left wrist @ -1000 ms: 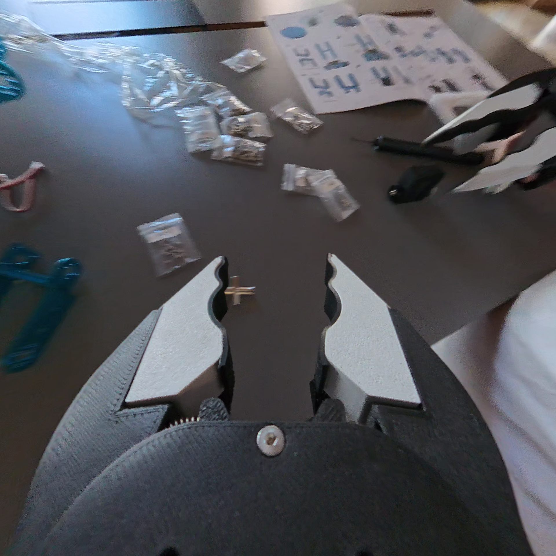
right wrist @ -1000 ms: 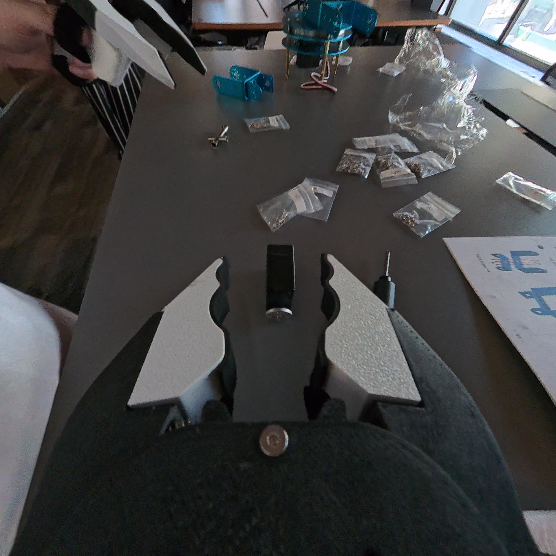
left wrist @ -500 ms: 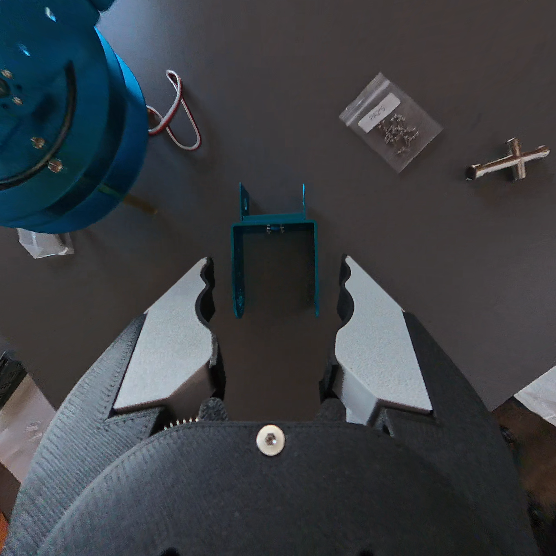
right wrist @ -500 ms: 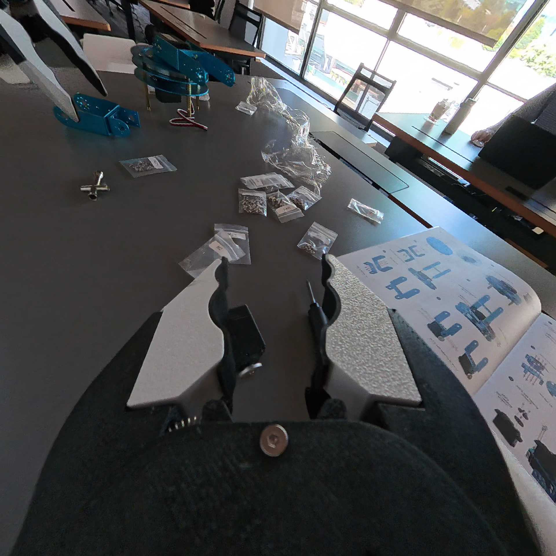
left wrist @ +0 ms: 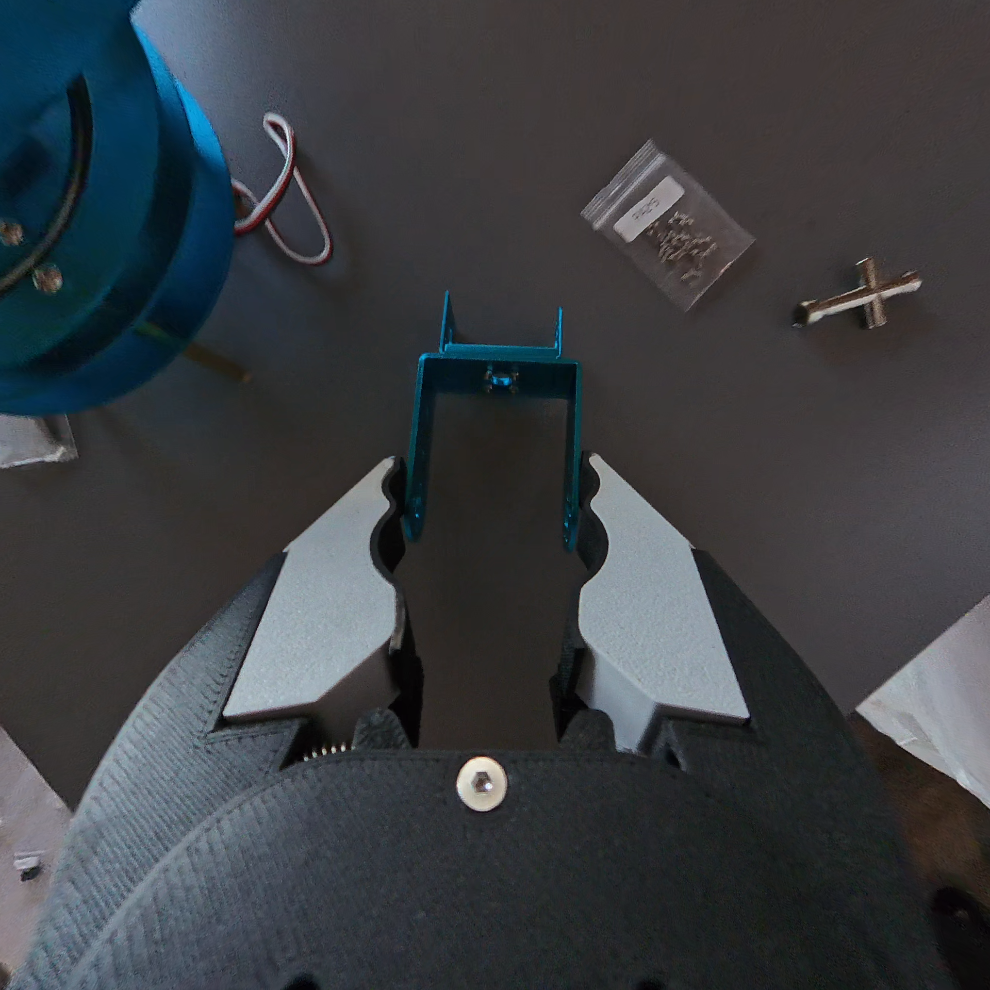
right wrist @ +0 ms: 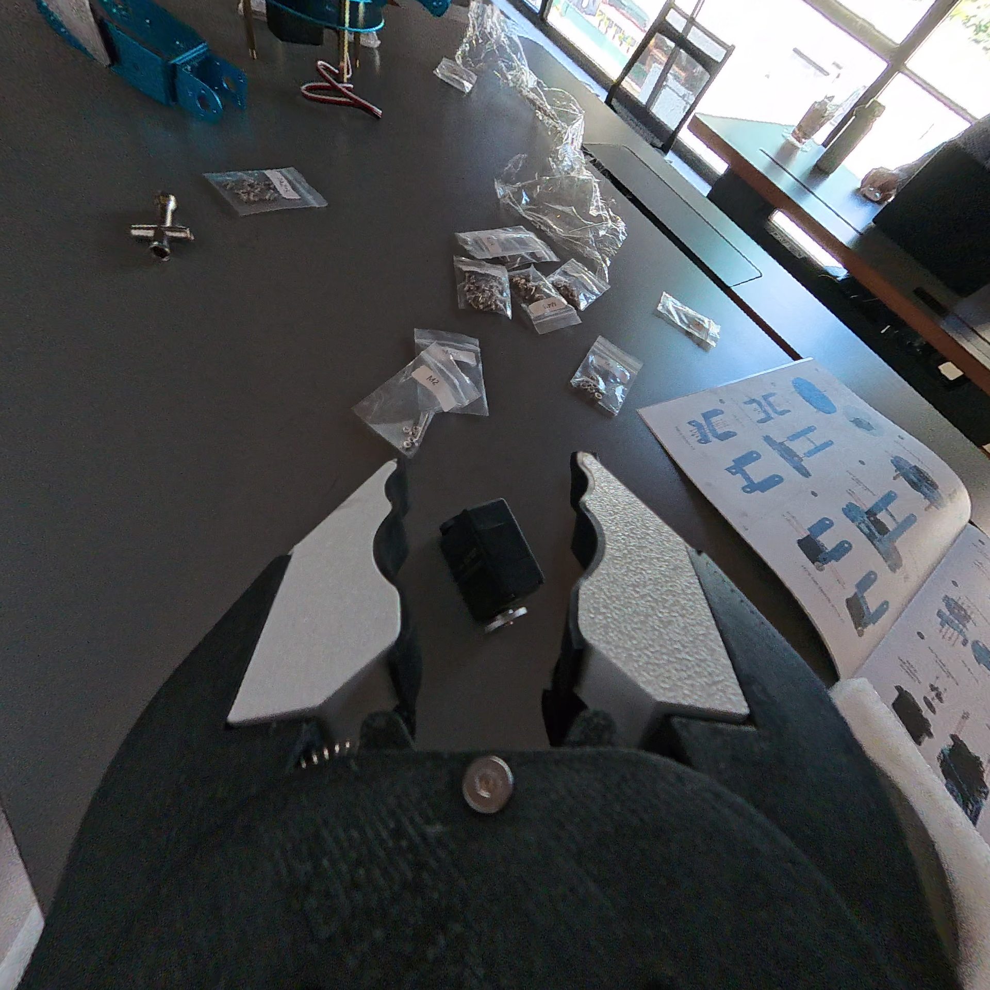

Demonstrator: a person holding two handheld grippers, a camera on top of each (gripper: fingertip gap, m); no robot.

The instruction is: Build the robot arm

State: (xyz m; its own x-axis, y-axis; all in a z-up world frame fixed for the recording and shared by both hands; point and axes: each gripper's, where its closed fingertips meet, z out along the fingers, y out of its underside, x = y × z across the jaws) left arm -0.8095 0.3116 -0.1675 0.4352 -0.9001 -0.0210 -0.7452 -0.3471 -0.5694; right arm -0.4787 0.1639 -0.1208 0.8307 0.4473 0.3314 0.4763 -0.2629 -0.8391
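Observation:
In the left wrist view my left gripper (left wrist: 491,469) straddles a blue U-shaped metal bracket (left wrist: 498,364) that lies on the dark table. Its pads press against the outer sides of the bracket's two legs. The bracket also shows at the top left of the right wrist view (right wrist: 160,69), with a finger (right wrist: 80,27) of the left gripper beside it. My right gripper (right wrist: 487,460) is open low over the table. A black servo (right wrist: 490,562) lies between its fingers, with a gap to each finger.
A blue round assembly (left wrist: 80,214) stands left of the bracket, with a red-white wire loop (left wrist: 289,214) beside it. A screw bag (left wrist: 667,225) and a cross wrench (left wrist: 862,294) lie to the right. Several screw bags (right wrist: 428,385), crumpled plastic (right wrist: 557,203) and an open manual (right wrist: 803,482) surround the servo. One gripper's finger ends stand about 40 cm off the other's.
My left gripper swung over from the cross wrench to the blue bracket, moved forward around its legs and narrowed onto them. My right gripper shifted, so the servo now lies centred between its fingers.

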